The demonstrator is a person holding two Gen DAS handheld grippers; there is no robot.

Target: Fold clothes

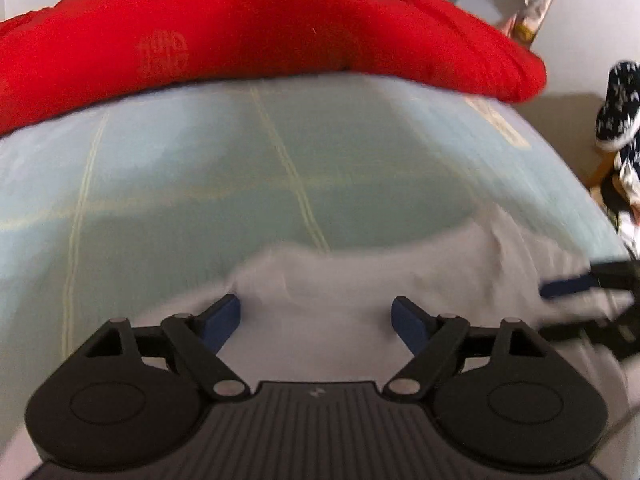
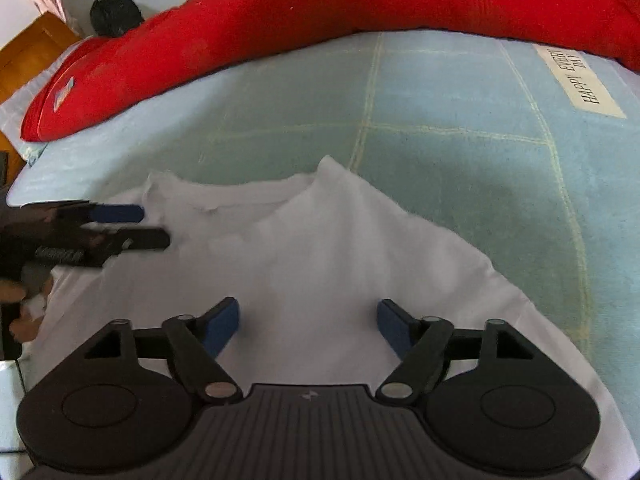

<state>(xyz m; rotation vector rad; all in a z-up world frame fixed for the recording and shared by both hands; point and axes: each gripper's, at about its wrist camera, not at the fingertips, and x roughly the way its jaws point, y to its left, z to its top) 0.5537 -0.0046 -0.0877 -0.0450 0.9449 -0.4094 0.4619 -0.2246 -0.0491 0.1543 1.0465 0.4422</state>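
Grippers, two. We found the left gripper [image 1: 316, 318] spread wide over white cloth, nothing between its blue pads. The right gripper [image 2: 308, 320] stood likewise wide apart and held nothing. Each showed at the edge of the other's view, hovering low over the same garment; whether either touched the cloth we could not tell.

Shirt [image 2: 320, 248], one, white. It lay on the bed [image 2: 460, 160] at the near edge, just ahead of both grippers, well apart from the red bolster. One flap lay turned over the body, rising to a point at the far side, with a straight hem line showing beneath it. We judged this a first fold already made, perhaps a side brought inward. The outline remained irregular and broad, so we judged the folding less than half done: further folds and squaring were left. The left view was blurred, and we could not read the garment's shape from it.

Bed cover, one, pale blue with thin yellow grid lines. It carried one printed label [image 2: 580, 80], partly readable, at the far right.

Bolster [image 1: 260, 32], one, red, long, lying across the far side of the bed, with a faint round mark on it.

Beyond the bed: other fabrics hung or were heaped near the wall, too indistinct for us to count.
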